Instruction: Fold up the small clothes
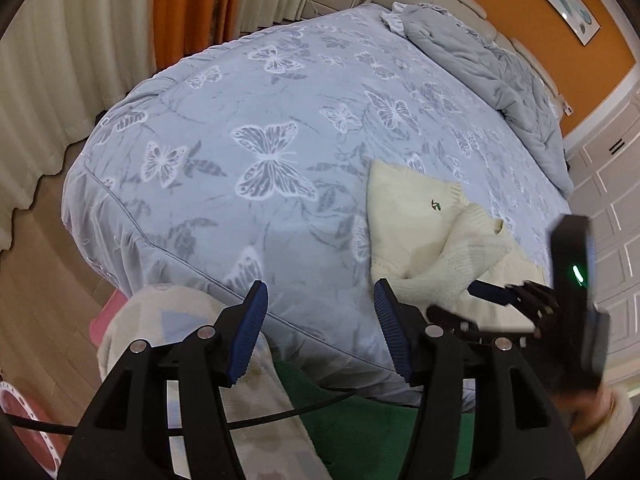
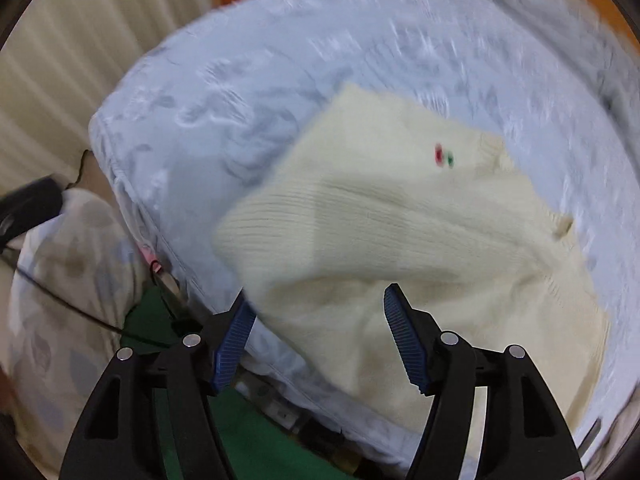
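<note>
1. left wrist view: the left gripper (image 1: 320, 332) hangs over the near edge of the bed (image 1: 240, 128), fingers spread wide, holding nothing. one cream sweater (image 1: 404, 224) lies right of it on the butterfly cover. the right gripper (image 1: 516, 298) shows side-on above the sweater's near part. only here: a crumpled grey quilt (image 1: 500, 68) by the headboard.
2. right wrist view, blurred: the right gripper (image 2: 318, 344) hovers just over the sweater (image 2: 380, 220), fingers apart, empty. one folded sleeve crosses the sweater's front.

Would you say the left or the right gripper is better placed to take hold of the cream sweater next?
Right, probably. The right gripper is open directly over the cream sweater, whereas the left gripper is open above bare bedspread, beside it.
</note>
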{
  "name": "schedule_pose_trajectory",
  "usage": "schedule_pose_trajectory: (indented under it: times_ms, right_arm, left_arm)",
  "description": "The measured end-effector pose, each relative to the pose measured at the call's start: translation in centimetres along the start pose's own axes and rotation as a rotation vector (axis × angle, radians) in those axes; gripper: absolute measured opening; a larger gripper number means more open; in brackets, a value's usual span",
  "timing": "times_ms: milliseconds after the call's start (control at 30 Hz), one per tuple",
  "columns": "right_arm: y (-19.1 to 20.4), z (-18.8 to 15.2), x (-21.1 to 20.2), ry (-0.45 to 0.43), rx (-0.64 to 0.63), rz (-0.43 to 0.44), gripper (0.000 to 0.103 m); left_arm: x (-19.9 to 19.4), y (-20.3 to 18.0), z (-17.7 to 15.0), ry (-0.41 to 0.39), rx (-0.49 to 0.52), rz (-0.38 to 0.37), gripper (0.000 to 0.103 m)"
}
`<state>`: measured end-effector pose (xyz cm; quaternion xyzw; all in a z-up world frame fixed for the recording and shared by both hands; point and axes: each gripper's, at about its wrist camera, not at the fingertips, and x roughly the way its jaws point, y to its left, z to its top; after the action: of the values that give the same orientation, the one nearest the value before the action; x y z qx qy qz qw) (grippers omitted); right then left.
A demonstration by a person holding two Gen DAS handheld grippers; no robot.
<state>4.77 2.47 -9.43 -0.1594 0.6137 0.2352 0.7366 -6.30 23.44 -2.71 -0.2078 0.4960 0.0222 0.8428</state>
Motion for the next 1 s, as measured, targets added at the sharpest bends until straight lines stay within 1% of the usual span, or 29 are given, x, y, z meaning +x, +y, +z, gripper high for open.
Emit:
schedule_pose_trajectory:
  times_ms: [33,67,100,167,200,267,333,367,433,467,500,533,567,600,633,667,700,767,800,833,867,933,1000]
  right_arm:
    - [-1.4,0.2,-0.1,0.031,0.040,0.053,0.064]
    - [-2.7,0.2,-0.4,0.040,0.072,0.090,0.064]
    - [-4.3,0.1,-0.9,0.047,0.094,0.103,0.064]
    - [-7.1,-0.7,-1.4,0.079,0.093,0.063,0.066]
    - [-7.8,-1.0,-1.3,0.095,0.095,0.055,0.066]
    - [-9.5,-1.3,-0.9,0.124,0.103,0.076,0.066]
    - [-11.3,-1.2,-0.7,0.110,0.127,0.118,0.066]
    - [-12.3,-0.9,-0.5,0.094,0.164,0.150,0.066]
    - [-14.5,0.5,-0.6,0.013,0.294,0.226,0.066]
    - [-15.3,1.9,-0.2,-0.035,0.392,0.258,0.067]
    - [-15.0,3.2,0.2,-0.039,0.431,0.268,0.063]
    - [-13.9,4.7,0.4,-0.041,0.426,0.285,0.058]
    - [-11.9,6.6,0.1,-0.057,0.364,0.308,0.051]
    - [-9.0,8.5,-1.0,-0.107,0.263,0.337,0.050]
    - [-7.4,9.4,-2.1,-0.153,0.215,0.358,0.050]
    - [-5.7,10.0,-3.3,-0.201,0.182,0.370,0.053]
    - [-4.1,10.2,-4.2,-0.220,0.153,0.353,0.057]
    - [-1.3,9.2,-4.8,-0.211,0.065,0.264,0.058]
    - [0.6,7.9,-4.5,-0.189,-0.019,0.204,0.061]
    - [1.9,6.6,-4.2,-0.168,-0.086,0.153,0.063]
    - [3.8,4.7,-3.5,-0.142,-0.171,0.078,0.064]
    - [4.8,1.9,-2.5,-0.112,-0.267,-0.009,0.064]
    - [6.6,0.4,-0.5,-0.077,-0.328,-0.075,0.065]
  left_arm:
    - [-0.1,0.2,0.1,0.000,-0.001,-0.009,0.054]
    - [-0.2,0.3,0.1,0.001,-0.005,-0.017,0.054]
    - [-0.2,0.4,0.1,0.003,-0.008,-0.031,0.054]
    - [-0.2,0.6,0.1,0.009,-0.011,-0.056,0.059]
    - [-0.2,0.5,0.2,0.009,-0.009,-0.069,0.060]
    - [0.1,0.3,0.2,0.011,-0.007,-0.078,0.060]
    - [0.6,0.1,0.2,0.023,-0.009,-0.093,0.060]
    - [0.7,0.0,0.1,0.027,-0.010,-0.101,0.060]
    - [0.8,-0.2,0.1,0.029,-0.006,-0.107,0.061]
    - [0.9,-0.4,-0.1,0.027,-0.001,-0.107,0.062]
    - [1.0,-0.5,-0.2,0.028,0.003,-0.102,0.063]
    - [1.4,-0.8,-0.3,0.041,0.007,-0.095,0.063]
    - [1.5,-0.9,-0.5,0.048,0.006,-0.098,0.063]
    - [1.6,-1.1,-0.5,0.055,0.004,-0.103,0.063]
    - [1.6,-1.3,-0.6,0.058,0.003,-0.108,0.063]
    - [1.4,-1.4,-0.7,0.055,0.004,-0.108,0.063]
    - [1.3,-1.4,-0.8,0.051,0.007,-0.104,0.063]
    - [1.0,-1.1,-0.9,0.043,0.005,-0.105,0.063]
    - [0.9,-1.0,-0.9,0.041,0.003,-0.105,0.063]
    - [0.8,-0.7,-0.9,0.040,0.002,-0.102,0.063]
    - [0.7,-0.5,-0.8,0.038,0.002,-0.100,0.063]
    - [0.4,-0.1,-0.8,0.024,0.002,-0.083,0.063]
    - [-0.4,0.5,-0.7,0.001,-0.003,-0.055,0.063]
